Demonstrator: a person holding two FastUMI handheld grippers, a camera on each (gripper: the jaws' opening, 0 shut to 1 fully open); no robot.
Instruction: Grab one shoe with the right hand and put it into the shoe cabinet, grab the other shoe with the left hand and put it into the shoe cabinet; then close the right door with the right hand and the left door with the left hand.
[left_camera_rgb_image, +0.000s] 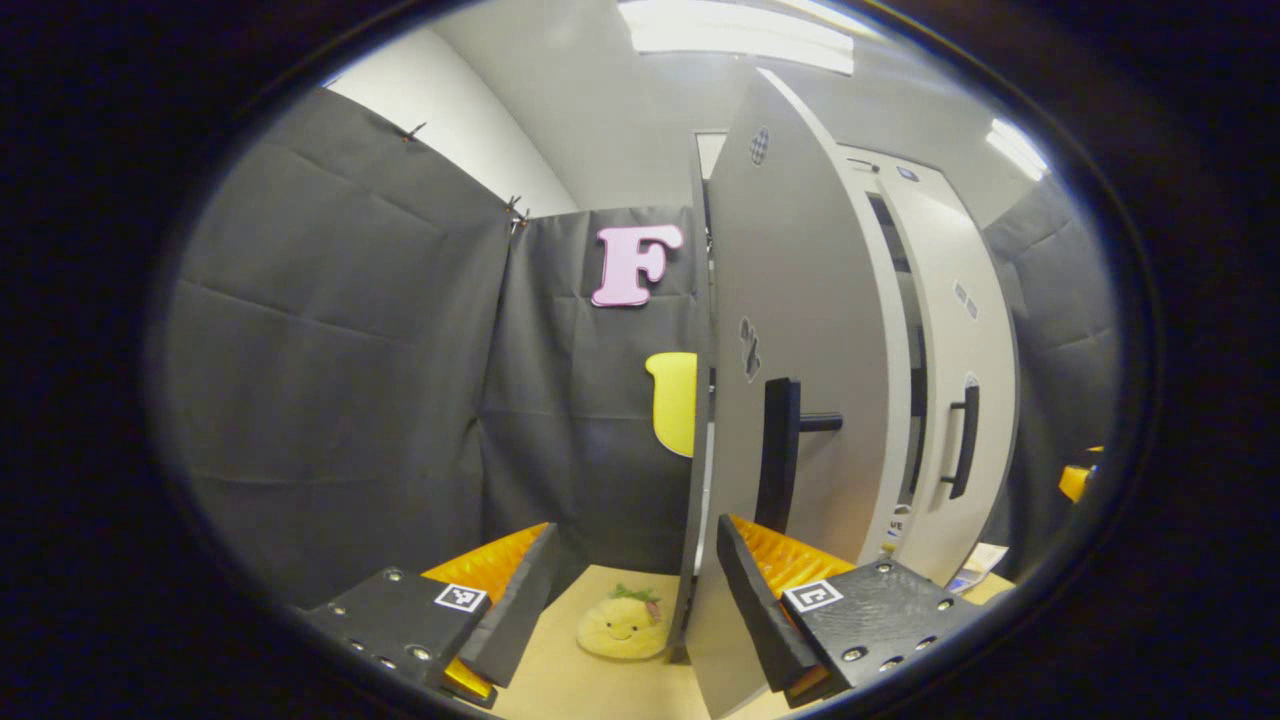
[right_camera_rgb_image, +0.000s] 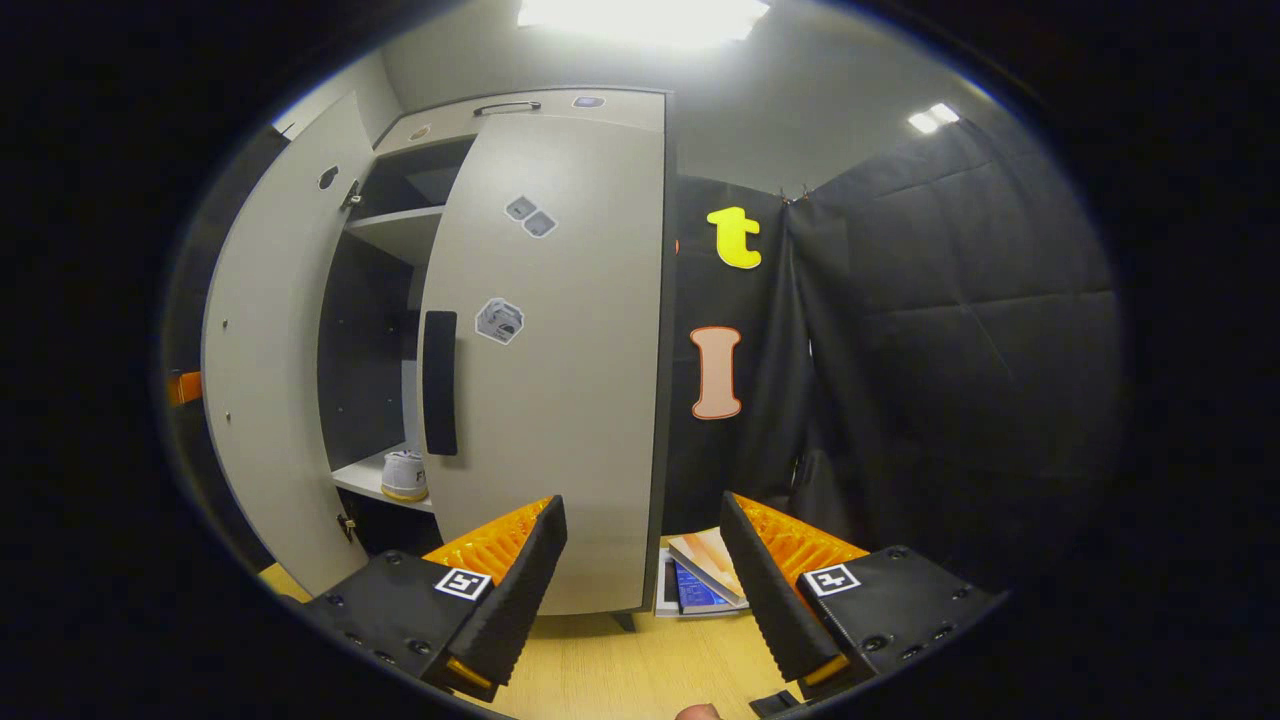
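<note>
The tall pale-grey shoe cabinet has smooth, matt, laminate-looking doors; its long black door handle looks matt too; the light wooden floor shows fine grain with a faint sheen; the small yellow plush toy looks soft and fuzzy; the white shoe on the lower shelf seems cloth-like; the flat booklets look like glossy paper.

Cabinet doors pale grey w/ black handles; shoe white, maybe yellowish sole; plush yellow.
</note>
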